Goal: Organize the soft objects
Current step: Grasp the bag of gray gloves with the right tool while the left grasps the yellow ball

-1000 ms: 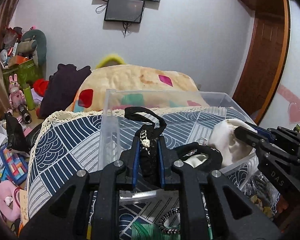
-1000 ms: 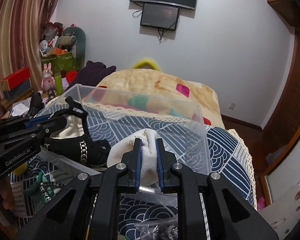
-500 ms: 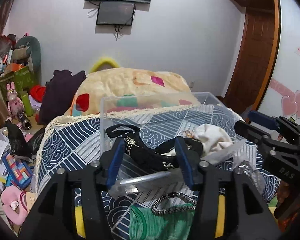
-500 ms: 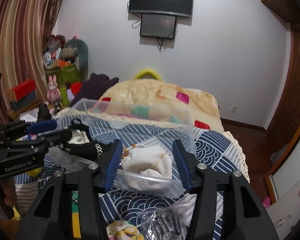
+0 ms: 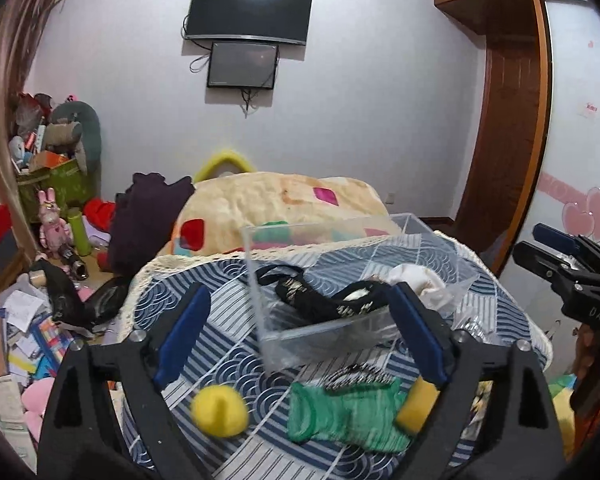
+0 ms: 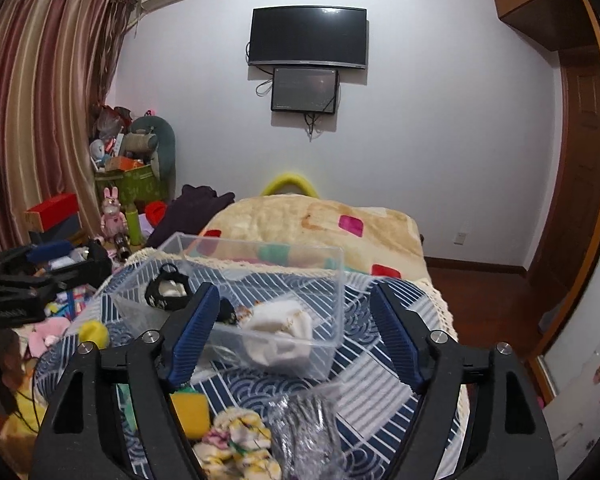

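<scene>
A clear plastic box [image 5: 256,276] [image 6: 332,280] stands on the blue patterned cloth. A black item with gold trim [image 5: 324,300] [image 6: 162,294] and a white soft item [image 5: 416,280] [image 6: 280,332] lie inside it. My left gripper [image 5: 300,332] is open and empty, held back from the box's near side. My right gripper [image 6: 294,336] is open and empty, also back from the box; it shows at the right edge of the left wrist view [image 5: 572,276]. A green knit item [image 5: 340,412] and a yellow ball [image 5: 218,410] lie in front of the box.
A floral soft item [image 6: 236,440] and a plastic bag with dark contents [image 6: 308,424] lie near the cloth's front. A yellow sponge [image 6: 190,410] sits beside them. A beige quilt [image 5: 276,204] lies behind the box. Clutter covers the floor at left [image 5: 20,320].
Both grippers opened and let go of the black item and the white item into the box, then drew back and up from it.
</scene>
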Available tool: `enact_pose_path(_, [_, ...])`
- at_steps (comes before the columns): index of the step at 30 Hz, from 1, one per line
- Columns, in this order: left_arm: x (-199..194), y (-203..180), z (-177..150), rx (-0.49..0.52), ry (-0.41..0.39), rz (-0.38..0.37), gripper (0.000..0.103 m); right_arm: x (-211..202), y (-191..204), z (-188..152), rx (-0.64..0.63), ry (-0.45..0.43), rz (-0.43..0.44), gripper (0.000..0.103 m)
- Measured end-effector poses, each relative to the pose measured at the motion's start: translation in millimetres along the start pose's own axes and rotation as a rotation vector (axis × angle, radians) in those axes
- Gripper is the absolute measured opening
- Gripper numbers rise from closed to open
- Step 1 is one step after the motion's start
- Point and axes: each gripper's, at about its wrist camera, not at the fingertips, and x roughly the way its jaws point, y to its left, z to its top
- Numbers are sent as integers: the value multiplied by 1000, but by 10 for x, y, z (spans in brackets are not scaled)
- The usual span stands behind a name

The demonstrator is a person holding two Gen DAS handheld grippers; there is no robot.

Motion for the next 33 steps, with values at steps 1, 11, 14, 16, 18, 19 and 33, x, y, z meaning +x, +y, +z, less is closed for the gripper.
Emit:
enact_pose_path(1, [-11, 17, -31, 2, 6, 4, 92, 6, -10, -30, 0, 6, -3, 76])
enact_pose_path(11, [125, 157, -428, -21, 95, 19, 93, 232, -110, -528, 72, 133, -12, 76])
enact_pose_path(14, [194, 244, -591, -26, 129, 49, 93, 254, -160, -716, 95, 176, -23, 76])
enact_pose_path(16, [268, 309, -671, -31, 151, 80, 92, 283, -196, -781, 112, 200, -25, 76])
enact_pose_path(18, [351, 396, -735, -50, 178, 91, 92, 303, -220, -852, 123, 222, -28, 76])
enact_pose_path(19, [383, 419, -753, -57, 186, 93, 92, 322, -228, -877, 122, 235, -41, 76])
enact_pose_path(33, [619, 487, -1017, -49, 270, 96, 46, 323, -273, -979, 162, 288, 35, 30])
